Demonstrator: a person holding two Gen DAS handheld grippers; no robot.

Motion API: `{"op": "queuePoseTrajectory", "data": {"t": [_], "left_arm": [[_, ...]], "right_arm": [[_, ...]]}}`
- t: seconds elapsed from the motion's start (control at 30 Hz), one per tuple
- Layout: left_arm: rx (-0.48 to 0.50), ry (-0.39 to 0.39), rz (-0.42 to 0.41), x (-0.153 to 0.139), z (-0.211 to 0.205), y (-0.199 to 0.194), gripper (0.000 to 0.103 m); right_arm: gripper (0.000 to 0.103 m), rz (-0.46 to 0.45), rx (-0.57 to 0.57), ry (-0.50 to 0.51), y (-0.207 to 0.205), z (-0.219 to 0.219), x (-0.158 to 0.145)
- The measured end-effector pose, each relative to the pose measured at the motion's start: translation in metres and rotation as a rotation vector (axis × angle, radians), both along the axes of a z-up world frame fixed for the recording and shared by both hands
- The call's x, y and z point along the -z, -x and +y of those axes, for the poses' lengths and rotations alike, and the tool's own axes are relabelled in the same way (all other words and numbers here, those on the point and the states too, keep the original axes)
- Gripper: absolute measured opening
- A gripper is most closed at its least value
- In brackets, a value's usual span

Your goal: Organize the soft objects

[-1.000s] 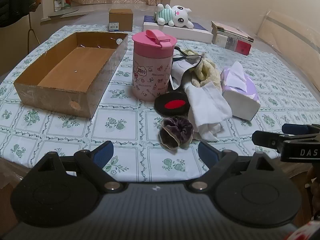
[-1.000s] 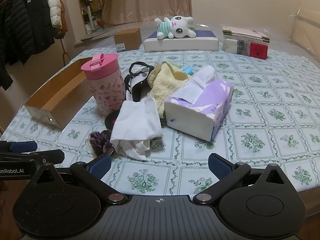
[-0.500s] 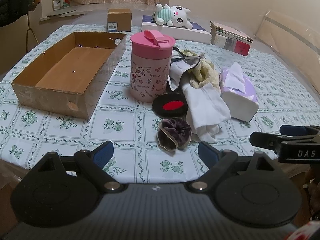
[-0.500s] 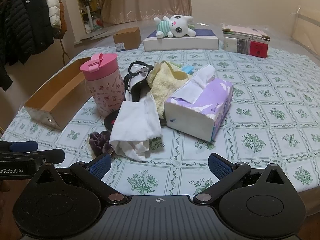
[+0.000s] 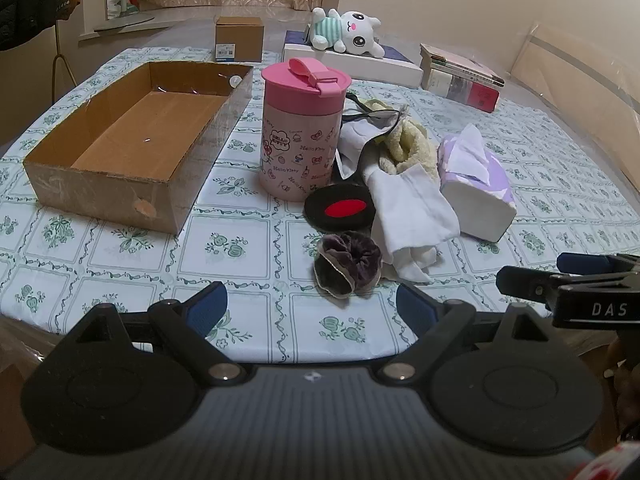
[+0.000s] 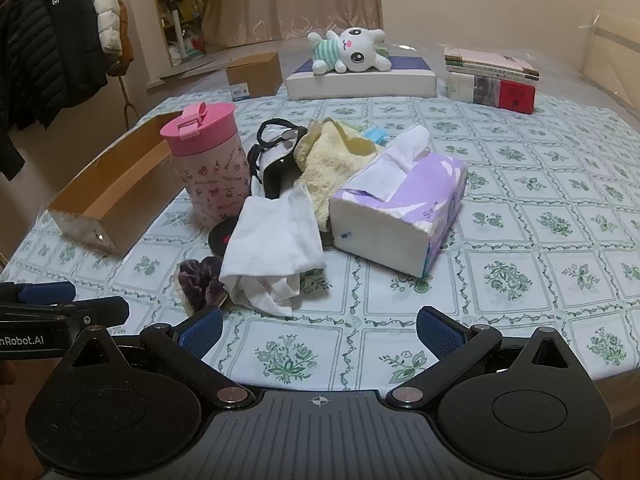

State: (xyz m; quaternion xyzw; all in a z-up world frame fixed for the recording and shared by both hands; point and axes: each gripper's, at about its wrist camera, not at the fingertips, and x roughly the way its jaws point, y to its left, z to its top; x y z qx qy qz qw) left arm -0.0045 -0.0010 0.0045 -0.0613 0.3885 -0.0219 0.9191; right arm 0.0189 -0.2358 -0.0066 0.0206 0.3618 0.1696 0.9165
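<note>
While both grippers wait open and empty at the near counter edge, nothing is sorted yet.
Left gripper [image 5: 308,304] faces the scrunchie [image 5: 347,267]; white cloth [image 5: 412,216] and towel [image 6: 336,160] lie heaped behind, probably bound for the cardboard box [image 5: 100,184] far left, with the pink cup [image 5: 302,132] between. Right gripper [image 6: 318,330] idles.

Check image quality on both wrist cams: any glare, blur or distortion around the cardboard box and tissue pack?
Left wrist: warm indoor light, sharp overall; small specular glints on the cardboard box inner walls; strong fisheye bowing at the table edge; dark vignette corners. Right wrist: tissue pack in focus with soft shadow beneath; hanging coats underexposed; book stack bent by the lens.
</note>
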Motion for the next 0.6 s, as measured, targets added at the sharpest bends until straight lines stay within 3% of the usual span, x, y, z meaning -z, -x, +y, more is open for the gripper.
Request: {"op": "queuePoseTrajectory", "data": {"t": [0.6], "left_arm": [[0.0,0.002,0.001,0.0019,-0.0002,0.0021,0.09]], "right_arm": [[0.103,0.007,-0.007,-0.002,0.0009,0.0037,0.0059]]}}
